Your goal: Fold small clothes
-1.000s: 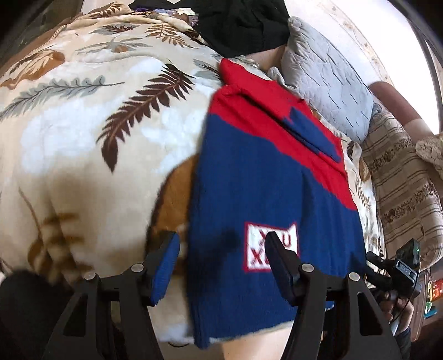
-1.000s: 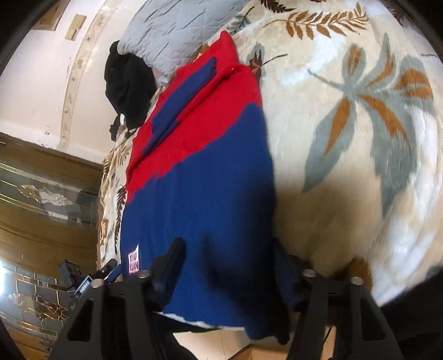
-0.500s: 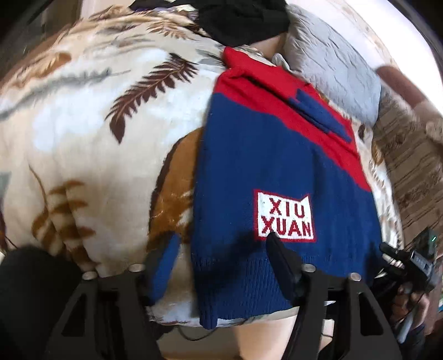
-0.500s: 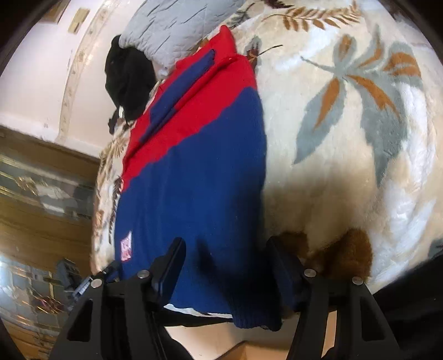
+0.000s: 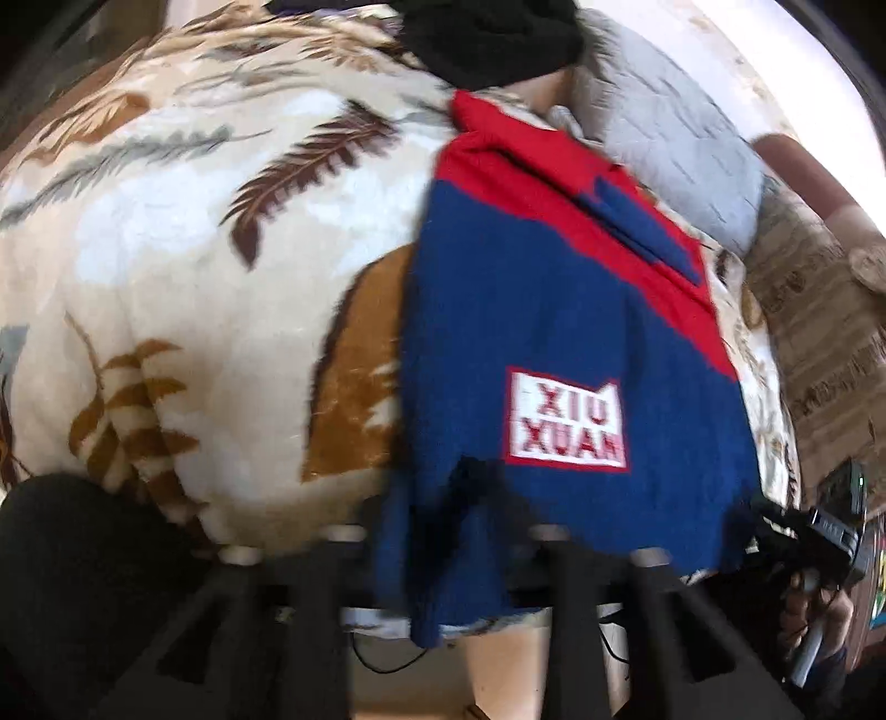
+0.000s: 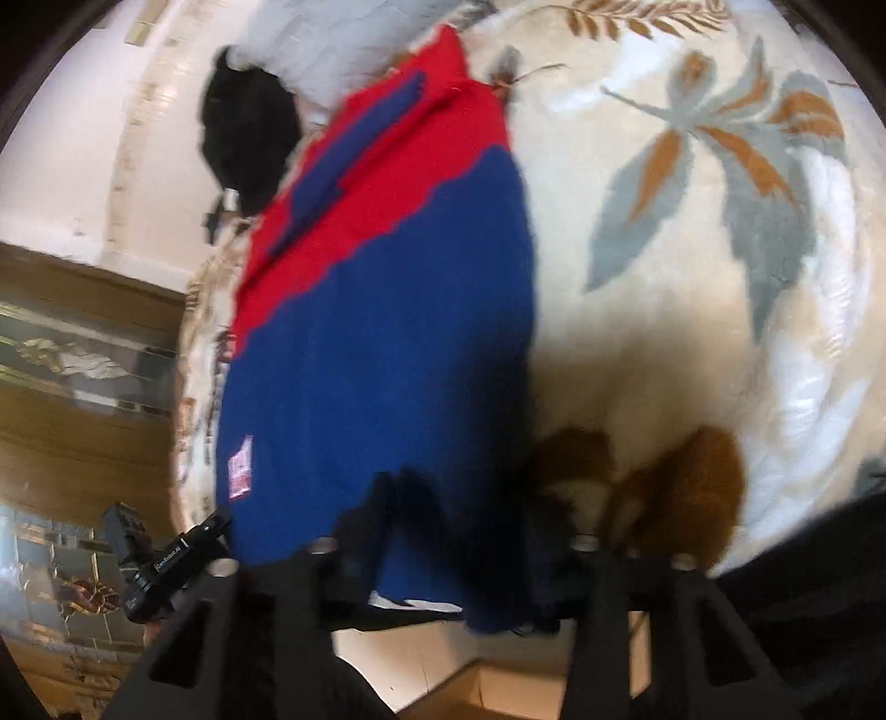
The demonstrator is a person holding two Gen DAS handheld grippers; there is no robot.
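**Both grippers at the sweater's near hem**

I see the small knit sweater [image 5: 554, 310] lying flat on the leaf-print blanket [image 5: 183, 266] that covers the bed, blue over most of its length and red toward the far end, where a black garment [image 5: 487, 39] and a grey quilted pillow [image 5: 675, 160] sit. A white patch with red lettering [image 5: 565, 421] shows on the blue part. The near hem hangs a little over the bed's edge.

My left hand-held gripper [image 5: 443, 531] sits at the hem's left corner. Its jaws have just been opening and stand about half apart, with the bunched corner of the sweater between them; the picture is blurred there, so I cannot tell whether the pads press on the knit.

My right hand-held gripper [image 6: 454, 531] is at the hem's right corner. Its jaws have also just been opening, roughly half apart, with blue fabric between them; again I cannot tell if the cloth is pinched. In each view the other gripper shows at the far side of the hem.
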